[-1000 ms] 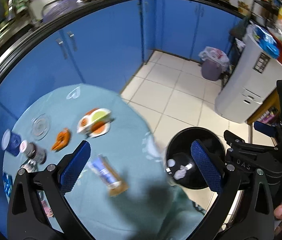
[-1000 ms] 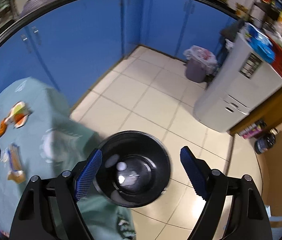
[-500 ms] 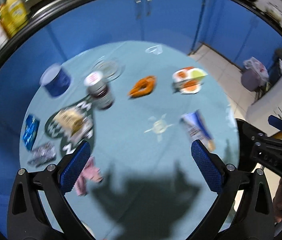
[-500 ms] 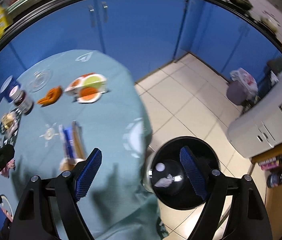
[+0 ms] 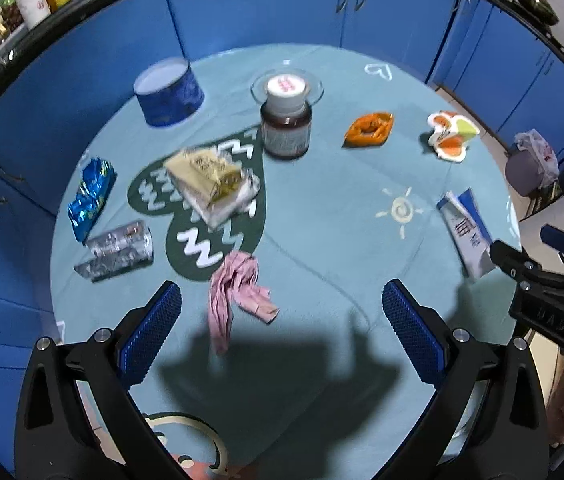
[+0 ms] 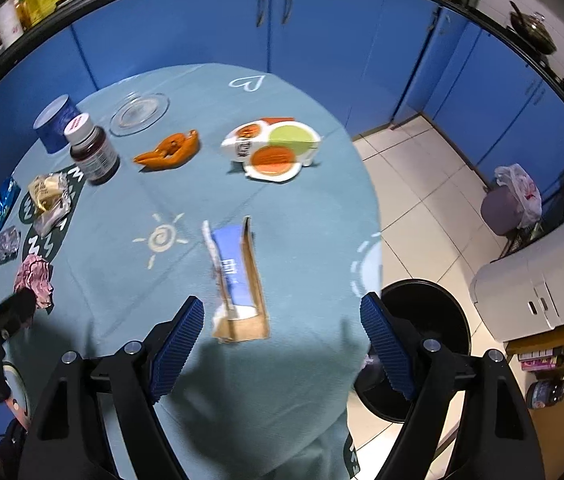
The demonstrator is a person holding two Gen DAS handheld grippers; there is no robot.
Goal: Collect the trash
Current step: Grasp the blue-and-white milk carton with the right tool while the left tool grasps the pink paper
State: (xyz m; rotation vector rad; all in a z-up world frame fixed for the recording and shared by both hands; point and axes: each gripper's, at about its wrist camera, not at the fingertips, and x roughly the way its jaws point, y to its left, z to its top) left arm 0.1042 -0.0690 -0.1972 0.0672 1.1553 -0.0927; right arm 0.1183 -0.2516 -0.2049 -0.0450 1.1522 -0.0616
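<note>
Left gripper (image 5: 282, 322): its blue-padded fingers (image 5: 150, 334) stand wide apart and hold nothing, poised above the near part of the round bench (image 5: 322, 248), which is covered in a teal cloth. Between the two pads, just ahead of them, lies a crumpled pink wrapper (image 5: 238, 290). Beyond it a beige packet in clear film (image 5: 210, 182) rests on a dark green heart motif; to its left lie a crushed clear plastic bottle (image 5: 116, 250) and a blue foil wrapper (image 5: 90, 196). Farther back stand a blue round tin (image 5: 168, 94) and a brown jar with a white lid (image 5: 286, 120), the jar in front of a clear glass dish (image 5: 314, 86). Right gripper (image 6: 282, 338): its fingers (image 6: 178, 344) are likewise spread open and empty, above the bench edge. Just ahead of them lies a flattened blue-and-white carton (image 6: 236, 280) with brown card showing at its near end. Farther off lie an orange wrapper (image 6: 170, 150) and a white package with green and orange circles (image 6: 274, 148), well apart from each other. On the tiled floor beside the bench, partly behind the right finger, stands an open black bin (image 6: 438, 320); its contents cannot be made out in this view.
</note>
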